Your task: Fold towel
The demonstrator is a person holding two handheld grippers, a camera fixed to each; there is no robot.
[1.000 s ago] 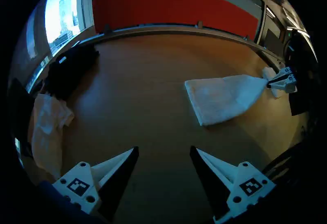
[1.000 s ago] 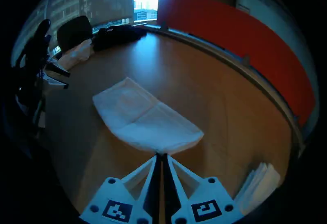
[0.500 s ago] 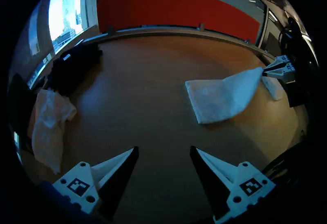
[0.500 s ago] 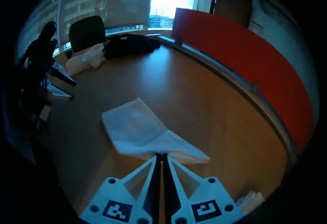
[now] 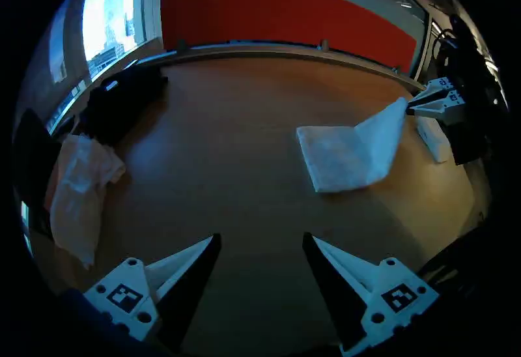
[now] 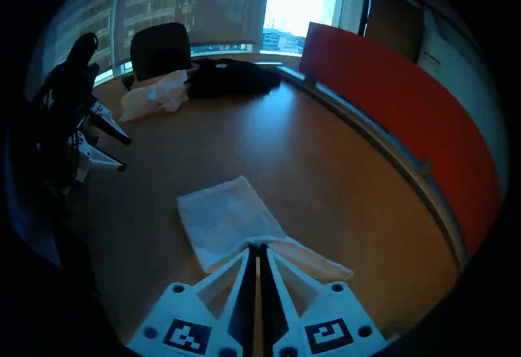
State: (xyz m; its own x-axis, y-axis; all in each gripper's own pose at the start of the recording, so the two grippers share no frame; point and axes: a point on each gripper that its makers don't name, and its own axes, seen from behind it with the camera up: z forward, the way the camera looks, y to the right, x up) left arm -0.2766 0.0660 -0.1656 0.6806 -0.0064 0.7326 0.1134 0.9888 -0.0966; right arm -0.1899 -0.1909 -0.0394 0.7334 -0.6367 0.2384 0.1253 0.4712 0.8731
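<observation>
Right gripper (image 6: 258, 251) has both fingers pressed tight together on one corner of the towel (image 6: 225, 223), pinching it. That corner is lifted off the table (image 6: 312, 155), and the cloth slopes down from the tips to the rest, which lies flat on the wood. In the left gripper view the same gripper (image 5: 410, 103) sits at far right w/ the towel (image 5: 338, 155) hanging from it. The right part stands up as a tilted flap, while the left part is flat on the table (image 5: 228, 148) approx mid-right. Left gripper (image 5: 260, 241) is spread wide w/ nothing btwn its fingers, over bare wood at the near edge and well apart from the towel. In the right gripper view it shows at the left (image 6: 127, 155), fingers apart, w/ the dark shape of a person (image 6: 62, 103) behind it. Other stuff: a black garment (image 5: 120, 99) lies far left on the table. A crumpled pale cloth (image 5: 81, 187) lies near it at the left edge, just beside the garment (image 6: 231, 77) in the right gripper view too, cloth (image 6: 156, 93) in front of a dark chair (image 6: 159, 47). A red panel (image 5: 286, 12) runs along the table's far edge. A small stack of folded cloths (image 5: 433, 141) lies just below the right gripper at the right edge. Bright window (image 6: 296, 5) at the far end.
</observation>
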